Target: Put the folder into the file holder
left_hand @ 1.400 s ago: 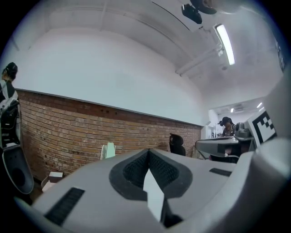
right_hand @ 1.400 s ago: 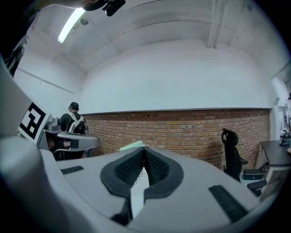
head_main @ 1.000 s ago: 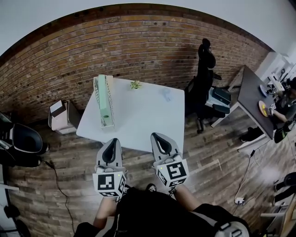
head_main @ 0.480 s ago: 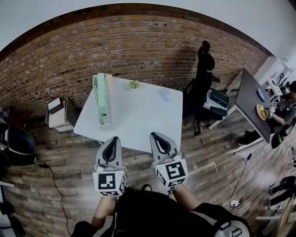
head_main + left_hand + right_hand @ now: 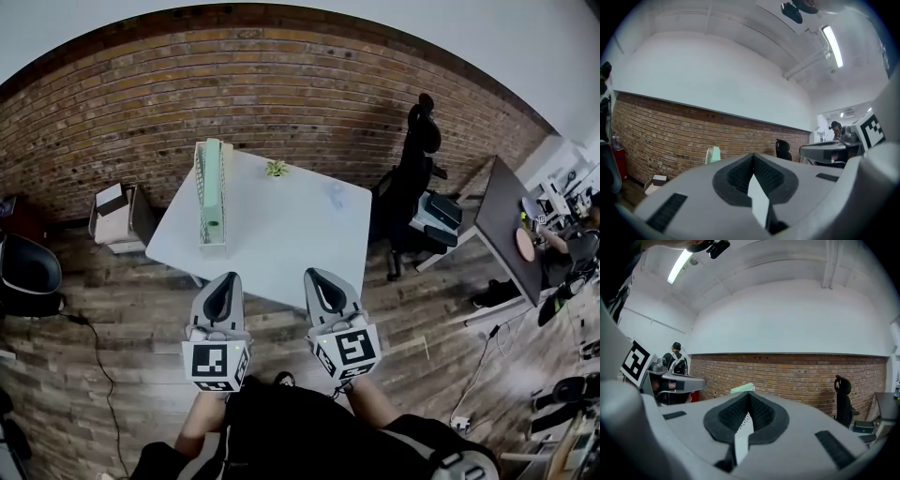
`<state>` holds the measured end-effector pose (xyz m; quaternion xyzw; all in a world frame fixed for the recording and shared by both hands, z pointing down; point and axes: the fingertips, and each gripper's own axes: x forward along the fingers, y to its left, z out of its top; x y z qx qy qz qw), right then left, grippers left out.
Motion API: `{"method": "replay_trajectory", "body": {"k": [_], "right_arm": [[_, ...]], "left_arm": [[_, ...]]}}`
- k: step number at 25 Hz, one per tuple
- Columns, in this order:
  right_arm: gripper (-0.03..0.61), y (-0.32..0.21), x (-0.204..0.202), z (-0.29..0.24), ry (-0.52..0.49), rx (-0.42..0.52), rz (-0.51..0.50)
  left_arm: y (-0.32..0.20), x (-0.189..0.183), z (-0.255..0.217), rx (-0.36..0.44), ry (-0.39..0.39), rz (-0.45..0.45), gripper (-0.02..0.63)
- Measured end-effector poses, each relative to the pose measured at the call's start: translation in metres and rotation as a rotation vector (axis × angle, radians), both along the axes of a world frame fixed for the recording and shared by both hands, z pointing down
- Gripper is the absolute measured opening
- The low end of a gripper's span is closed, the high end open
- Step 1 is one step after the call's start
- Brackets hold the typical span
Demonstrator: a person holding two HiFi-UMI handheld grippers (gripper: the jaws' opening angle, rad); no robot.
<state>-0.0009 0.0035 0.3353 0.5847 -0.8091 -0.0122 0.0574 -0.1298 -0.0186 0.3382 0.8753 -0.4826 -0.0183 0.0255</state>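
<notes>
A white table (image 5: 281, 253) stands ahead of me, before the brick wall. On its left part a white wire file holder (image 5: 201, 220) stands with a pale green folder (image 5: 213, 183) upright inside it. Both grippers hover level before the table's near edge, apart from the holder. My left gripper (image 5: 225, 281) is shut with nothing in it, and so is my right gripper (image 5: 319, 277). The green folder (image 5: 714, 154) pokes up just left of the closed tips of the left gripper (image 5: 753, 157). It also shows as the folder (image 5: 743, 388) just above the right gripper (image 5: 749, 396).
A small plant (image 5: 276, 169) and a clear crumpled item (image 5: 336, 194) sit at the table's far side. A black office chair (image 5: 412, 178) stands right of the table, a dark desk (image 5: 506, 216) further right. A box (image 5: 117, 211) rests on the floor left of the table.
The head view has shifted a little, so the table and holder sit slightly higher and straighter. Both grippers keep their places and stay shut.
</notes>
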Motion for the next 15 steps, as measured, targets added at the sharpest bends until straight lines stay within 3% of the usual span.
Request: {"method": "replay_trajectory", "body": {"k": [15], "right_arm": [[0.008, -0.008, -0.041, 0.004, -0.024, 0.004, -0.065]], "left_arm": [[0.001, -0.039, 0.004, 0.000, -0.001, -0.055, 0.023]]}}
